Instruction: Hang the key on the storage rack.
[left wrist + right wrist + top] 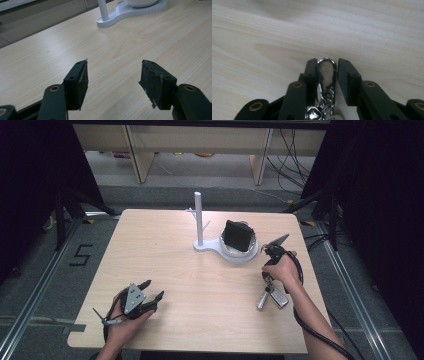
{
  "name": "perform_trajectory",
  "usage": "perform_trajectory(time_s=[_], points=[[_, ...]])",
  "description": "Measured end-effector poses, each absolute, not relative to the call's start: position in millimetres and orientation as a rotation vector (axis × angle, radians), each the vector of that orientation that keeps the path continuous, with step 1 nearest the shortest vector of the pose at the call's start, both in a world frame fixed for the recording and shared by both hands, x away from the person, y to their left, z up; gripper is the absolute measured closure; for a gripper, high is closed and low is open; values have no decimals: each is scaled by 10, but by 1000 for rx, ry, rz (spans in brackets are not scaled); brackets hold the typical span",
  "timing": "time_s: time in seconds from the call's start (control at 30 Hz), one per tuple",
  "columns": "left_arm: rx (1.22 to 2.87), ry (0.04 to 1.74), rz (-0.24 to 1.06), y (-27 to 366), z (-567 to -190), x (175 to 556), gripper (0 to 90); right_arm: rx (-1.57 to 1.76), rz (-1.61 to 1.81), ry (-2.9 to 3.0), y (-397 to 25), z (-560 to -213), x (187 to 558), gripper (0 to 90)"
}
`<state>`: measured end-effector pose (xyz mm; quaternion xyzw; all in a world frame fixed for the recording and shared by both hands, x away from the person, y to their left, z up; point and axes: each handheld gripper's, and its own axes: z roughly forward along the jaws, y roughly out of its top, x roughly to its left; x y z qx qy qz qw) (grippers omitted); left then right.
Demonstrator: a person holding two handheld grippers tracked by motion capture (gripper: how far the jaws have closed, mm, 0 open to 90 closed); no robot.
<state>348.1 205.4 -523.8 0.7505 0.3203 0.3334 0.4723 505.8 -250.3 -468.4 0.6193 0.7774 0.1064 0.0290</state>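
Two jaws of right gripper (327, 72) flank keychain clasp (326, 68)

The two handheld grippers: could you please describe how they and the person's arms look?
Both are black two-jaw tools. The left gripper carries a grey three-cornered plate on top; its flat jaw pads look scuffed, and brass-coloured rivets mark the linkages. A black cable trails from the right gripper along the forearm. The forearms are bare, with no sleeves or gloves in view.
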Motion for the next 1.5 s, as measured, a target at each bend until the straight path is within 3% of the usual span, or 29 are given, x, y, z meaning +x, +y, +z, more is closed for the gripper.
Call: perform_trajectory(time_s=[0.8,1.1,1.5], points=[[1847,775,815,2052,-5237,3478,384,1925,184,2416,-2426,-4690,5122,871],[1846,772,814,2050,-5238,3483,384,1896,243,2414,-2503,-4708,5126,882],[1811,787,774,2037,-5226,3471,378,1863,459,2288,-2502,-4358,4933,882]])
